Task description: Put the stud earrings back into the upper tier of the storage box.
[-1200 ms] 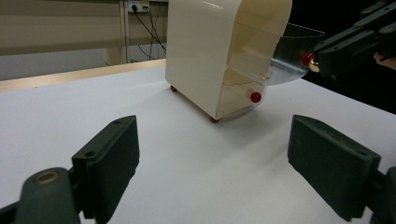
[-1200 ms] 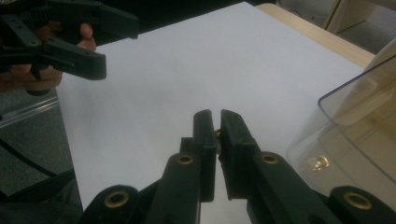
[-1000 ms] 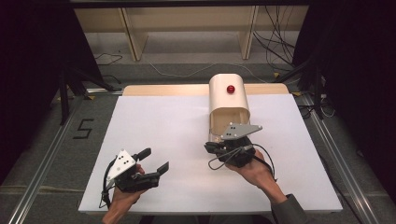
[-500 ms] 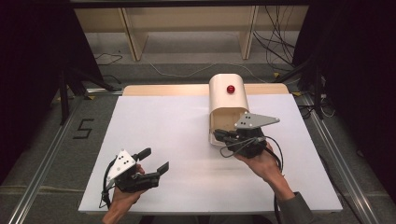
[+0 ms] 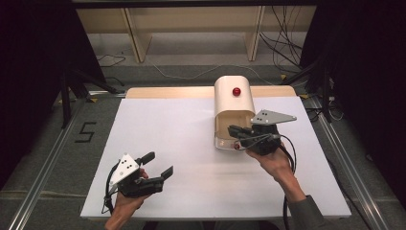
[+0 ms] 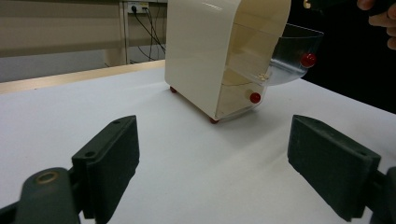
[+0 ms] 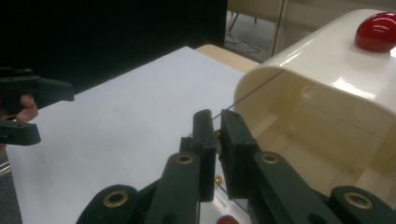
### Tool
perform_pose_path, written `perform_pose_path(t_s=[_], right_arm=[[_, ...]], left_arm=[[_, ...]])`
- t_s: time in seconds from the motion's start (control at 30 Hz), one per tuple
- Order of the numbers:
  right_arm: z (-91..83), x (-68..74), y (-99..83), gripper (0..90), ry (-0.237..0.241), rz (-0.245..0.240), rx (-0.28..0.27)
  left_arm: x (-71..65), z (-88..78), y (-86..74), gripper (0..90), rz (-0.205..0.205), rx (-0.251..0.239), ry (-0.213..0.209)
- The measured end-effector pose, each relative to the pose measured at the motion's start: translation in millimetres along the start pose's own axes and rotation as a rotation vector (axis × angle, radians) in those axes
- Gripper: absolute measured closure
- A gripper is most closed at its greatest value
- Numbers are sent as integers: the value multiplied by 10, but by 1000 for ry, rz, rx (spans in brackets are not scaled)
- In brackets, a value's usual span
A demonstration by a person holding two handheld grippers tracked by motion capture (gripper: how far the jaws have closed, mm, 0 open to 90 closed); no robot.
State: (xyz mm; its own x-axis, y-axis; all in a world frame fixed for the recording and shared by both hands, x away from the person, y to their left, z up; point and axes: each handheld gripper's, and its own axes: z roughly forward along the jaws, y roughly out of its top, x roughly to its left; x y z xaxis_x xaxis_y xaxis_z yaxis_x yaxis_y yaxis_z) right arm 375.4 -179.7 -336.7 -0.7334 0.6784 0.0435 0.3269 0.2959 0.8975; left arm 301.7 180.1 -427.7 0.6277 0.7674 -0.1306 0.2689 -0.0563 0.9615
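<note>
Dark curtains (image 5: 28, 72) both sides; wooden shelf frame (image 5: 191, 28) behind; cables (image 5: 282, 48) on grey floor (image 5: 158, 67).

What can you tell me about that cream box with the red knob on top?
The cream box looks like glossy plastic, with a rounded top carrying a red knob. It stands upright on small red feet at the far right of the white table. Its clear curved door, with its own red knob, is swung partly open. The right gripper is shut on the door's edge. A second red knob sits low on the front.
</note>
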Motion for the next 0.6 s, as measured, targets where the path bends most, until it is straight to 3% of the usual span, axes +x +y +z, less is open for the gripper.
perform_pose_path(t_s=[0.6], right_arm=[[154,-87,-61,846,-14,49,36]], left_arm=[[-4,3,0,162,2,3,-1]])
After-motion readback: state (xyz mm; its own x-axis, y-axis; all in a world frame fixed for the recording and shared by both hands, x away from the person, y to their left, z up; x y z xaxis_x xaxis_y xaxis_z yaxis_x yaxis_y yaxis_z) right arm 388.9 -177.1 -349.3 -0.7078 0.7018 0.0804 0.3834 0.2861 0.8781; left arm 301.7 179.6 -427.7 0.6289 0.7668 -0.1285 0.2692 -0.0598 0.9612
